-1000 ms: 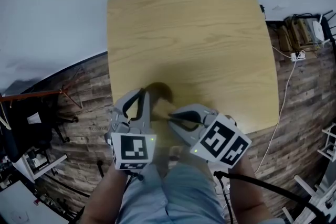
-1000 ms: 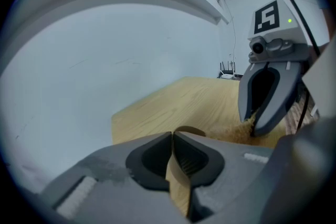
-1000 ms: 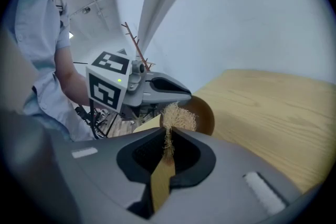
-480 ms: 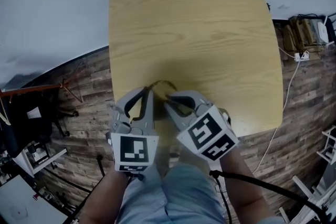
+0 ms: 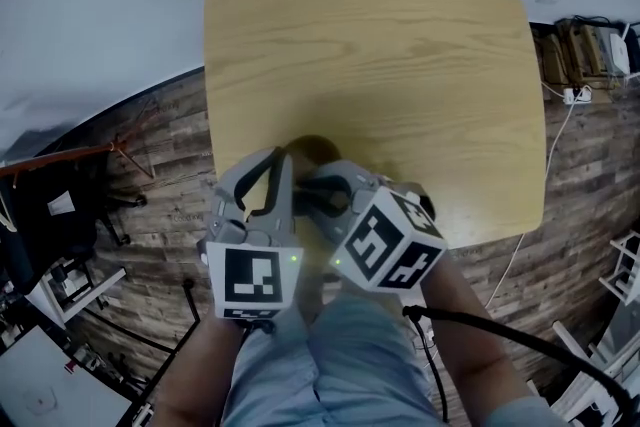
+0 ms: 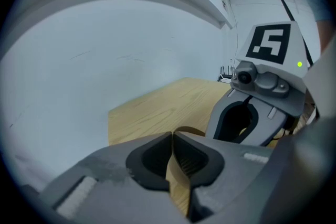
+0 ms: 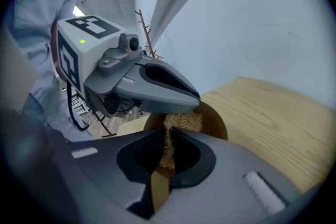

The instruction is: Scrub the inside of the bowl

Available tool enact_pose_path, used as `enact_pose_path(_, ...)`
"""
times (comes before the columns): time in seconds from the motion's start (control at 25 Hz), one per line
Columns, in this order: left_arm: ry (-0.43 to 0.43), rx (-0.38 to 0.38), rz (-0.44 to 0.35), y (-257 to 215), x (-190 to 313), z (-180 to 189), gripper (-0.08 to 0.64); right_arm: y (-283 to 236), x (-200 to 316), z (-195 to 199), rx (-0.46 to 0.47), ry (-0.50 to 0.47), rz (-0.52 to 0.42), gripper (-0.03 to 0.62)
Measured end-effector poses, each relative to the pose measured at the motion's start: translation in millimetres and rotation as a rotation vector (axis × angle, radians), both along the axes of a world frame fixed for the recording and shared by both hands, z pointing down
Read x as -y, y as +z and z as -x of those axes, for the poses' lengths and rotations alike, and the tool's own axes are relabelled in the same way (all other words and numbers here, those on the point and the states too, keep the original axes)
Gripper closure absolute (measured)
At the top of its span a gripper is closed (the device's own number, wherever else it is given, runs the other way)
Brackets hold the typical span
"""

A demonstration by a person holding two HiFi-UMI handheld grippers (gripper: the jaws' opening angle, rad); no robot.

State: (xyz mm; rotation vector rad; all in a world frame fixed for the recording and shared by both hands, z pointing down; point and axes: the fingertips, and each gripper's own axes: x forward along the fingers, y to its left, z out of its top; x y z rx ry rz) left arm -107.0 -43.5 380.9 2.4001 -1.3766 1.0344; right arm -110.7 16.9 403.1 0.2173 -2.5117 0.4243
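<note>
The left hand-held gripper (image 6: pixel 172 139) is clamping the rim of the brown bowl (image 7: pixel 215 120), its jaws pressing together on the thin wall. The right hand-held gripper (image 7: pixel 167 139) is gripping a straw-coloured scrub pad (image 7: pixel 184 120) and holding it inside the bowl. The bowl is sitting at the near edge of the wooden desk (image 5: pixel 370 45), left of its middle.

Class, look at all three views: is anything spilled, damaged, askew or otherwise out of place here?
Nothing stands out. The left claw is shut on the rim of the brown bowl, the right claw is shut on a fibrous scrubber reaching into it, and the wooden table shows no spill or damage.
</note>
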Motion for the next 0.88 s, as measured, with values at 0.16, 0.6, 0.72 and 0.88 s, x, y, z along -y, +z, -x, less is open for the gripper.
enact_pose_path(0.16,0.023,0.021,-0.007,1,-1,2,0.525,-2,-15,0,-0.009,-0.088,0.014,0.567)
enact_pose_path(0.6,0.038,0.047,-0.02,4,2,4,0.525,-10,-34,-15,-0.048,-0.191,0.025,0.568)
enact_pose_path(0.72,0.033,0.053,-0.025,3,3,5,0.525,-13,-39,-21,-0.042,-0.172,0.031,0.566)
enact_pose_path(0.88,0.03,0.064,-0.032,2,4,3,0.525,-21,-41,-31,-0.029,-0.116,0.03,0.567)
